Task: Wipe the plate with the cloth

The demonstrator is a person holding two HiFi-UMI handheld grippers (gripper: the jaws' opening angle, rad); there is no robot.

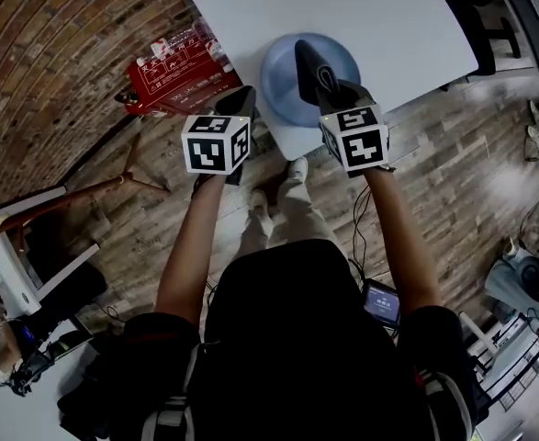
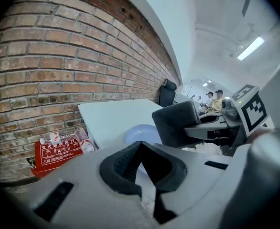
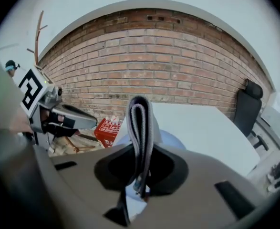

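A pale blue plate (image 1: 283,85) (image 2: 136,131) (image 3: 172,138) lies on the white table (image 1: 379,16) near its front edge. My right gripper (image 1: 329,90) (image 3: 140,168) hovers over the plate, shut on a folded dark grey cloth (image 1: 306,62) (image 3: 140,120) that sticks up out of its jaws. In the left gripper view the cloth (image 2: 175,123) hangs just right of the plate. My left gripper (image 1: 243,101) (image 2: 140,149) is held beside the table's front left edge, left of the plate, its jaws shut with nothing between them.
A red box (image 1: 173,70) (image 2: 58,151) with small bottles on it sits on the floor left of the table, against the brick wall (image 3: 144,51). A black office chair (image 3: 248,104) stands at the table's far side. Wooden floor lies below.
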